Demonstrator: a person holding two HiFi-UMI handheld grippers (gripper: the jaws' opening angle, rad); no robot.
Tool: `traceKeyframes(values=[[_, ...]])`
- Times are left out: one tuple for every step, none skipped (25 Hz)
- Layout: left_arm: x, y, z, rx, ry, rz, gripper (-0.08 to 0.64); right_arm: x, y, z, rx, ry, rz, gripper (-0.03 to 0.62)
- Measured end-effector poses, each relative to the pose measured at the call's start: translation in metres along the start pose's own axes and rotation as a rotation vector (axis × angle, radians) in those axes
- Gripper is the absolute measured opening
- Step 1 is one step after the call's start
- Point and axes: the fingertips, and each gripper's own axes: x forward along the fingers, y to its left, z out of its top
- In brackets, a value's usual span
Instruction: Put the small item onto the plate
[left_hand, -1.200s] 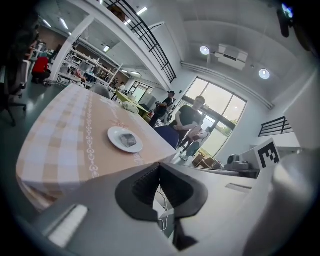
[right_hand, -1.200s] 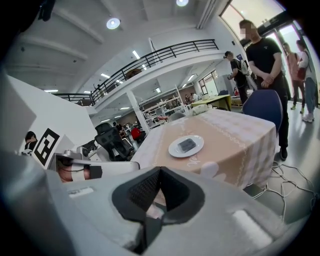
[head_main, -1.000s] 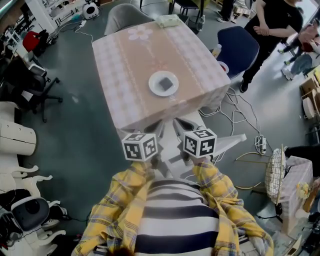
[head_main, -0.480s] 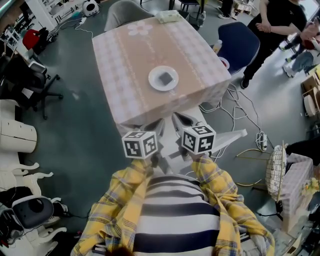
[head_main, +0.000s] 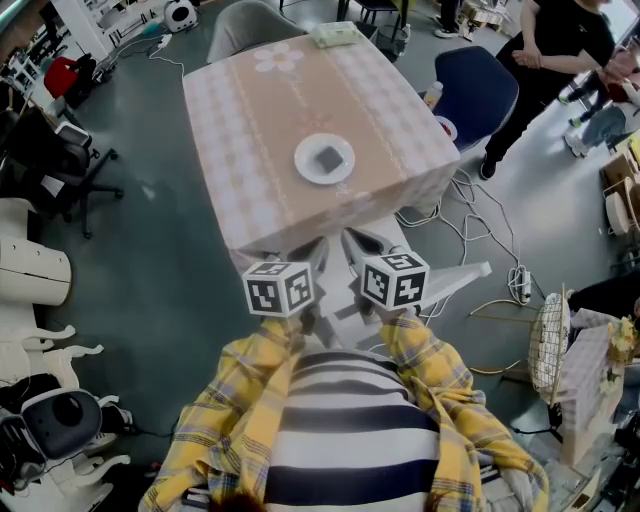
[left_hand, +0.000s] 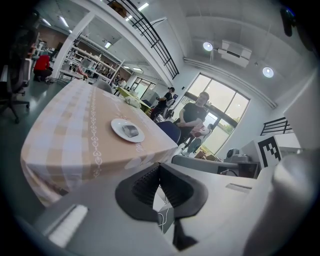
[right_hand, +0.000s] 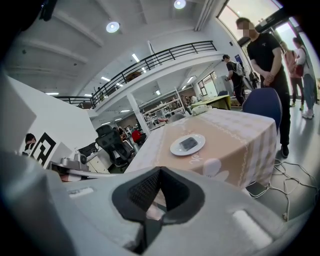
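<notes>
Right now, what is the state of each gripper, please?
Left grey two-jaw gripper: closed, holding nothing.
Right grey two-jaw gripper: closed, holding nothing.

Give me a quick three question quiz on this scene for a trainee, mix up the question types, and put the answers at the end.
1. True or false: the small dark item lies on the white plate.
2. The right gripper is: A) open and empty; B) shut with nothing in it; C) shut on the item.
3. Where are both grippers relative to the table: over it, or short of its near edge?

Key
1. True.
2. B.
3. Short of its near edge, close to the person. The left gripper is shut and empty too.
</notes>
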Motion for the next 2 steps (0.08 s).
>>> traceKeyframes(values=[[0.0006, 0.0, 0.001, -0.001, -0.001, 0.0, -0.002, 0.0001, -0.0002, 0.0002, 0.001, 0.003, 0.001, -0.003], [0.0011, 0.0001, 0.002, -0.002, -0.002, 0.001, -0.002, 0.0003, -0.0004, 0.0003, 0.003, 0.005, 0.003, -0.003]])
